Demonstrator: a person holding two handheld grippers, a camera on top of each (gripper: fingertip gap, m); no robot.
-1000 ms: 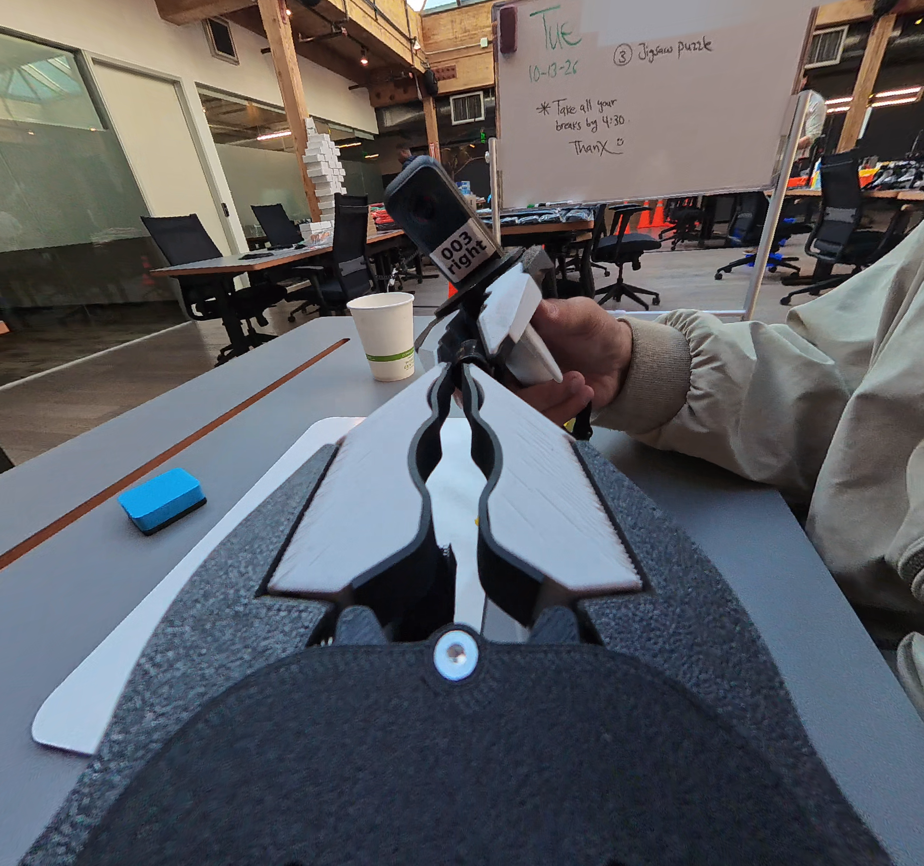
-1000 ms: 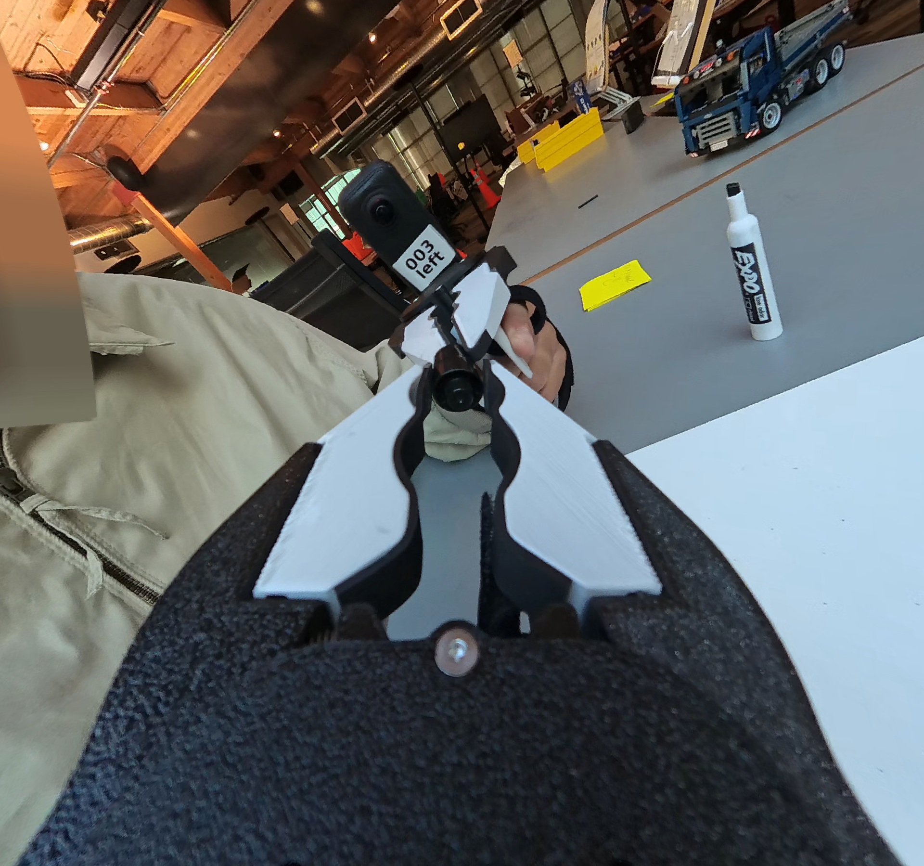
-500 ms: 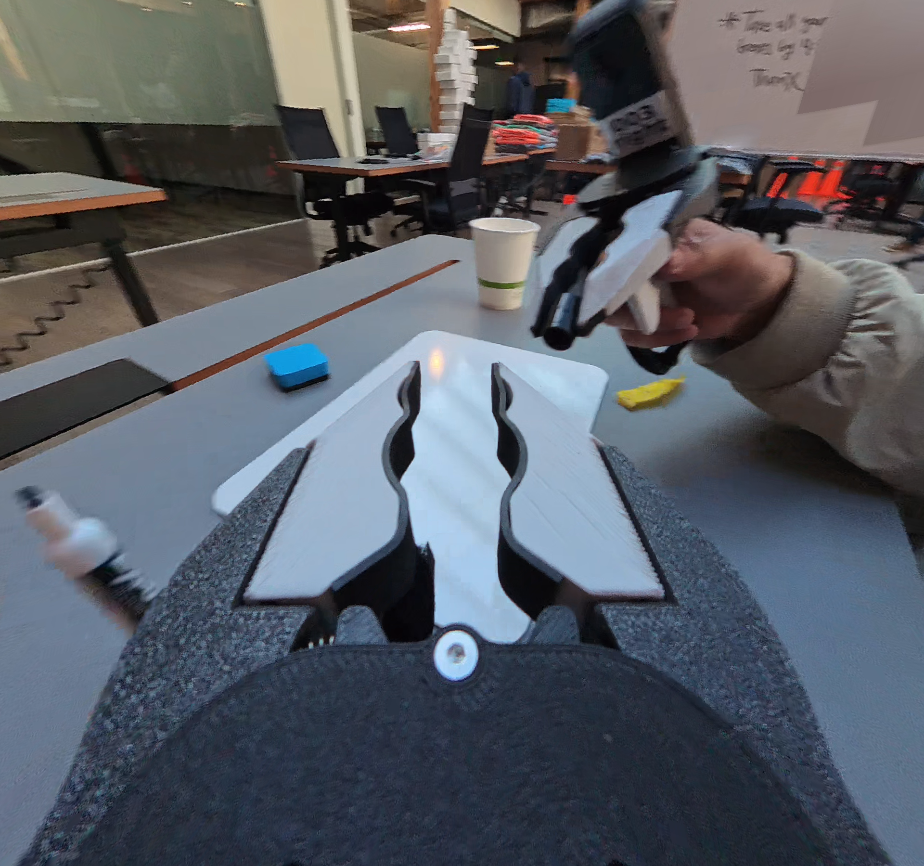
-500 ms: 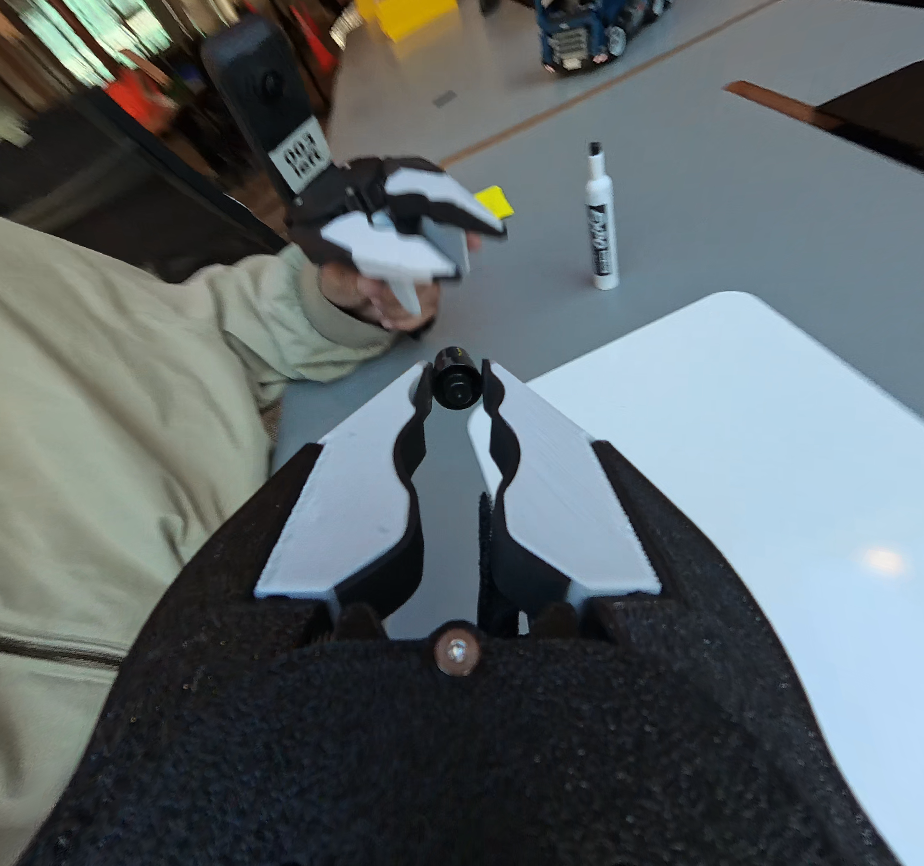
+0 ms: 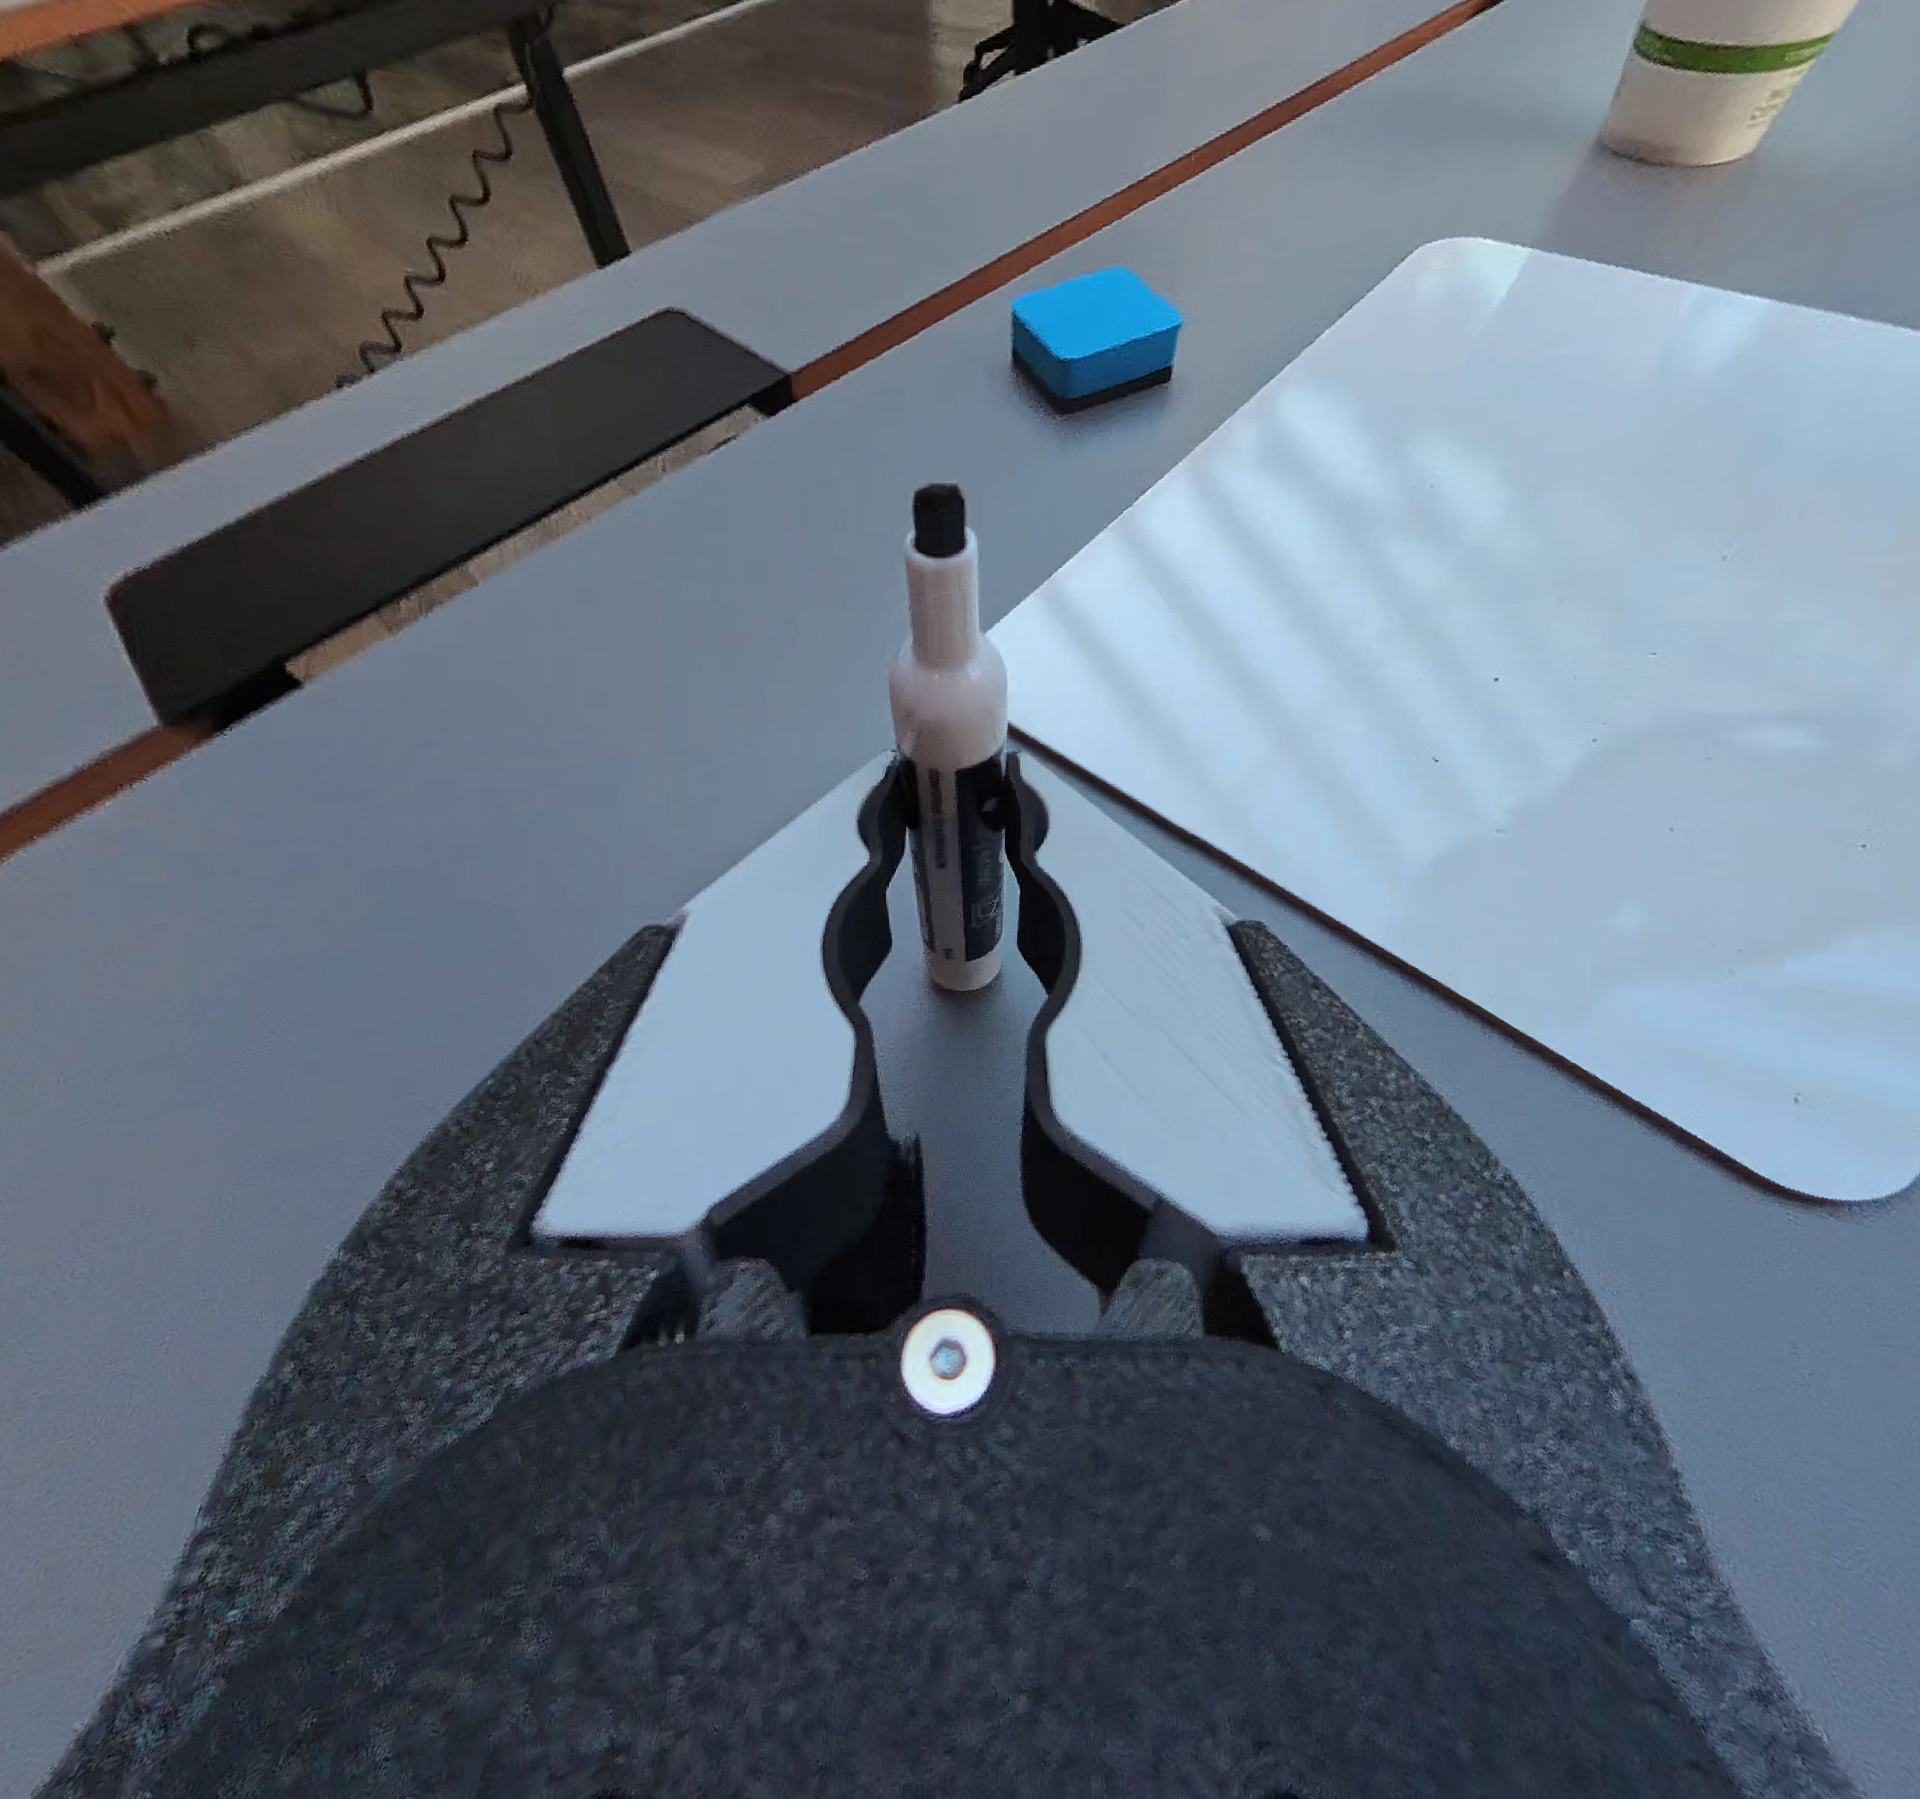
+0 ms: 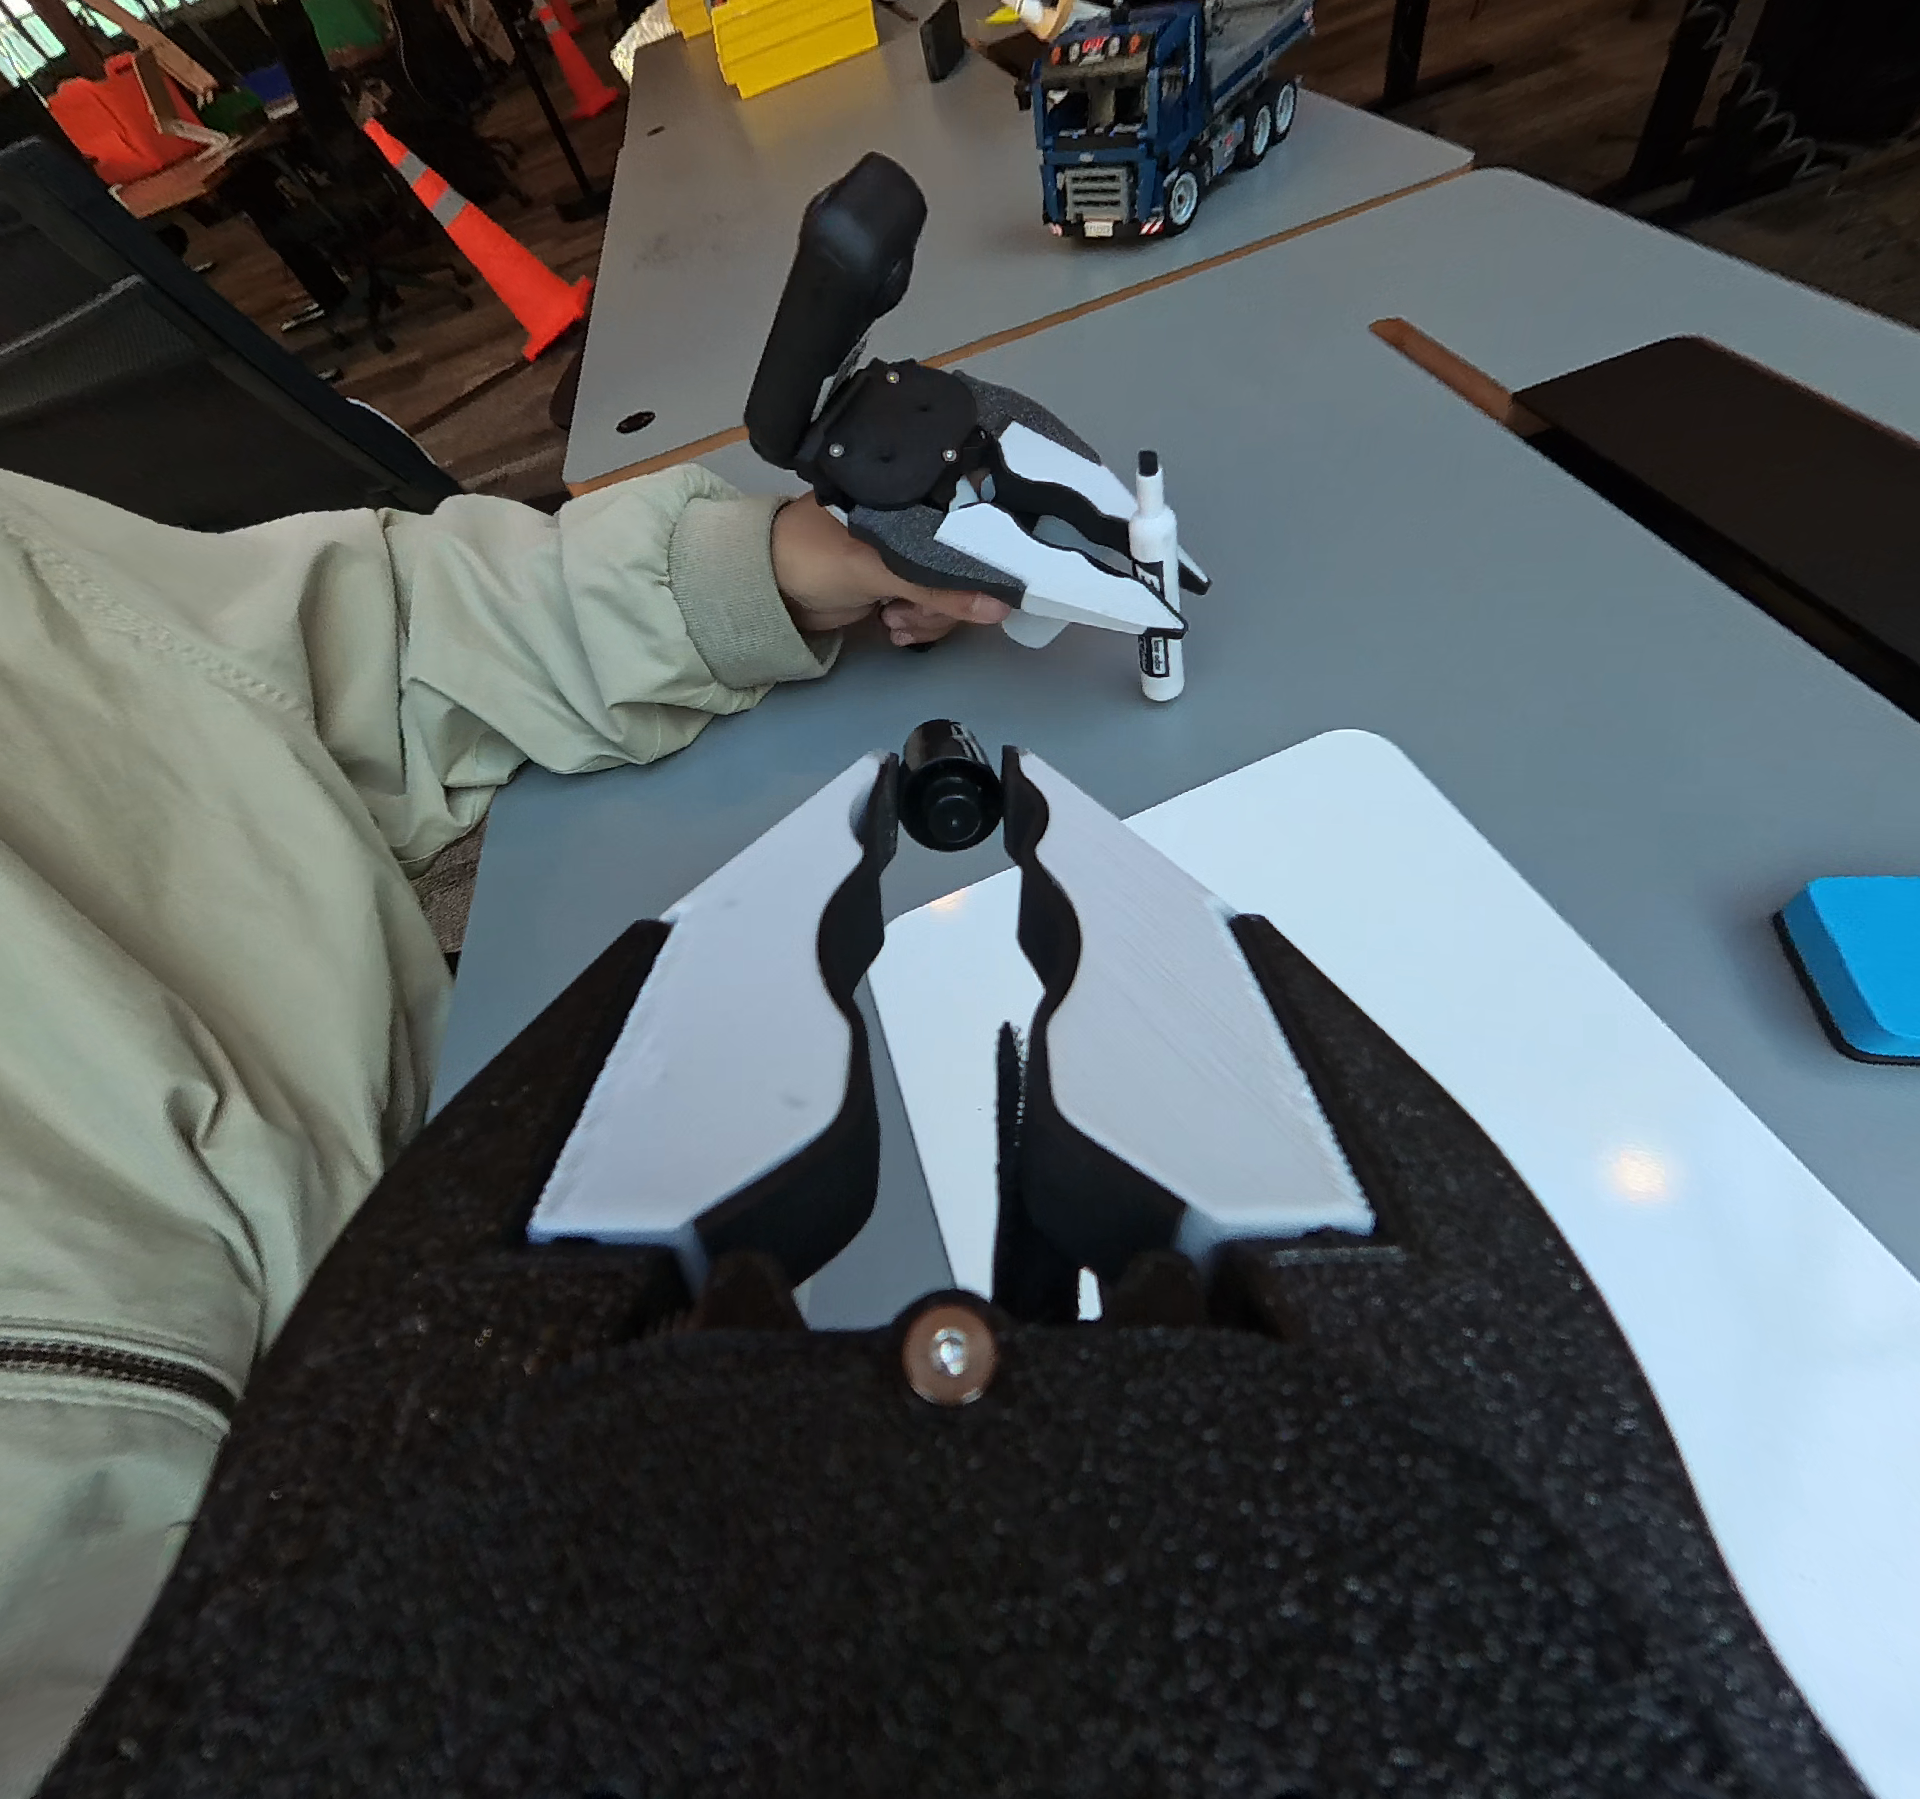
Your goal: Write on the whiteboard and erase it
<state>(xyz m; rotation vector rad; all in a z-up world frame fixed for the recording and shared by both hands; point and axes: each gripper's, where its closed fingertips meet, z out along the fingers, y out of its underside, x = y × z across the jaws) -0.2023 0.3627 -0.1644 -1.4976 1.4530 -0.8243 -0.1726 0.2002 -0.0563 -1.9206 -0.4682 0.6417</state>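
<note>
The left tongs [image 5: 951, 793] slope down toward the grey worktop [image 5: 520, 866], fingertips clamped on the barrel of an uncapped white dry-erase marker with a black tip [image 5: 948, 710]. The marker stands upright, its flat end on the worktop and its tip pointing up, just beside the near corner of a flat white board with rounded corners [image 5: 1507, 658]. In the right wrist view the same left tongs [image 6: 1169, 596] are seen from the side, held by a hand [image 6: 842, 575] in a beige jacket sleeve [image 6: 520, 627] whose forearm lies low along the worktop; the marker [image 6: 1155, 544] rises between the two white fingers [image 6: 1060, 586]. The right tongs [image 6: 951, 783] hover above the near edge of the white board [image 6: 1455, 918], level and pointing toward the left ones, gripping a small black cylindrical marker cap [image 6: 945, 788] at their fingertips. The cap and the marker are apart, with bare worktop between them. A blue rectangular foam eraser with a black base [image 5: 1096, 336] lies on the worktop beyond the board, and a white paper cup with a green band [image 5: 1745, 14] stands farther back. On the neighbouring table sit a blue toy truck [image 6: 1164, 128] and yellow bins [image 6: 790, 24].
</note>
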